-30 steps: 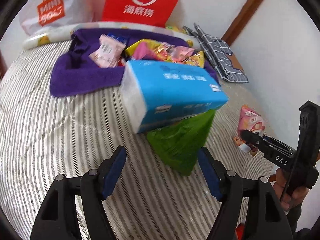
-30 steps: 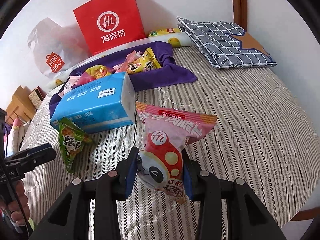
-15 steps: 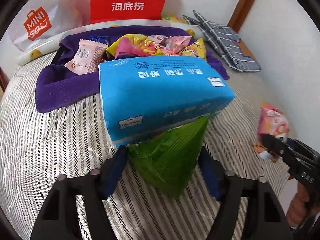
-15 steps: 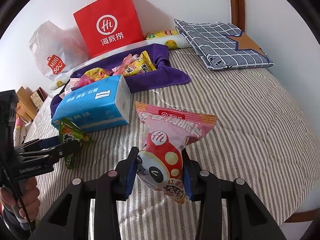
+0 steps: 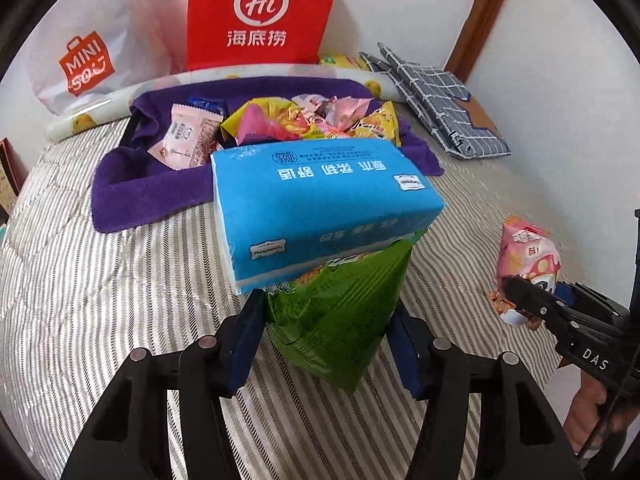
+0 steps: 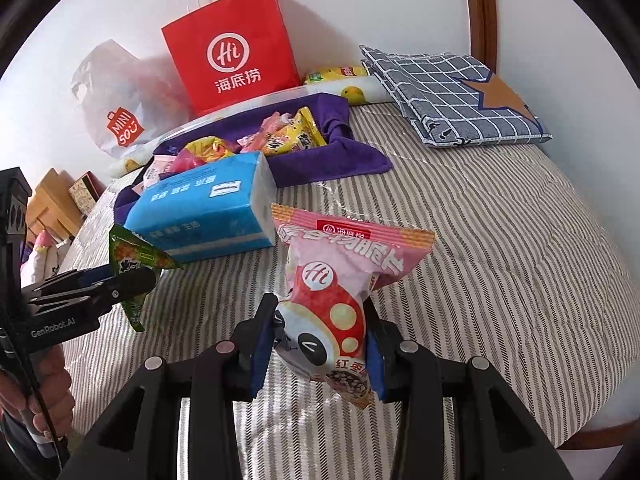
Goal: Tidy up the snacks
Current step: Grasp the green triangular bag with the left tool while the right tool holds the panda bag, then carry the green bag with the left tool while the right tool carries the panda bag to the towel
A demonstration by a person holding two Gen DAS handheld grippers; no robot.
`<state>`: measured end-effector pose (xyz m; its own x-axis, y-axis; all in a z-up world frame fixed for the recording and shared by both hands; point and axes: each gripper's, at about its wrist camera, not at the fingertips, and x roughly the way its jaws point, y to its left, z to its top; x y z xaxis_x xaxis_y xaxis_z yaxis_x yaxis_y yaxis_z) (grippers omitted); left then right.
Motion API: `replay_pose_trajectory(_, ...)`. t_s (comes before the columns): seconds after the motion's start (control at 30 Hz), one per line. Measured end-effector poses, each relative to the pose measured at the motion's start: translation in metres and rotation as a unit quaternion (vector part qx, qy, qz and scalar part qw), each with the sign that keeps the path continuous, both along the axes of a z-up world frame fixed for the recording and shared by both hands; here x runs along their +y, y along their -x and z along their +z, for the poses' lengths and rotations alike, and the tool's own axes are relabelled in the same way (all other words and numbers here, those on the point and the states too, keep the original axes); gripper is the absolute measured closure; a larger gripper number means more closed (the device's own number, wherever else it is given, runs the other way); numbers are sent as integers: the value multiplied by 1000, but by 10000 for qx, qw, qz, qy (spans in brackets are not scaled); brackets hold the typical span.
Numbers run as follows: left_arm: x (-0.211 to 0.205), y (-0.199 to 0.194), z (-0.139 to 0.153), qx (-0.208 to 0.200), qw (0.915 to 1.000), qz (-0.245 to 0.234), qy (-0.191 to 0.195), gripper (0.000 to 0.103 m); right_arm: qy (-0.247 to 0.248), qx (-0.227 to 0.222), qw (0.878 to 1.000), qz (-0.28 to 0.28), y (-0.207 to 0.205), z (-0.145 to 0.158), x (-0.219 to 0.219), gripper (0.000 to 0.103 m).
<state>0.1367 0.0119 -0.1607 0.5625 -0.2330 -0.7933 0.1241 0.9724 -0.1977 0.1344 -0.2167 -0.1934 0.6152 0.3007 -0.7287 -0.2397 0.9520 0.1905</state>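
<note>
The left gripper [image 5: 326, 344] had closed around the green snack packet [image 5: 340, 312] before the blue tissue pack [image 5: 320, 200], ready for lifting; the right gripper [image 6: 320, 356] stayed clamped on the pink snack bag [image 6: 340, 300].

Straight ahead of the left gripper, close in front of its fingers, a blue tissue pack [image 5: 320, 204] lies on the striped bedcover [image 5: 100, 280], and behind this pack there is a purple towel [image 5: 152, 188]. Further ahead, a red paper bag [image 5: 260, 12] stands against the white wall, with a white plastic MINISO bag [image 5: 88, 60] at its left side. Ahead and to the right of the right gripper, a grey checked cloth with a brown star [image 6: 452, 96] lies folded near the wooden bed frame [image 6: 478, 12].
</note>
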Motion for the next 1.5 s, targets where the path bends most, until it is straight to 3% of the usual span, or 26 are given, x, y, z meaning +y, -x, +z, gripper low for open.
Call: replay_pose_trajectory(1.5, 32, 39, 37, -229, 9991, 321, 134, 45, -2, -320, 9994, 130, 27, 28, 15, 65)
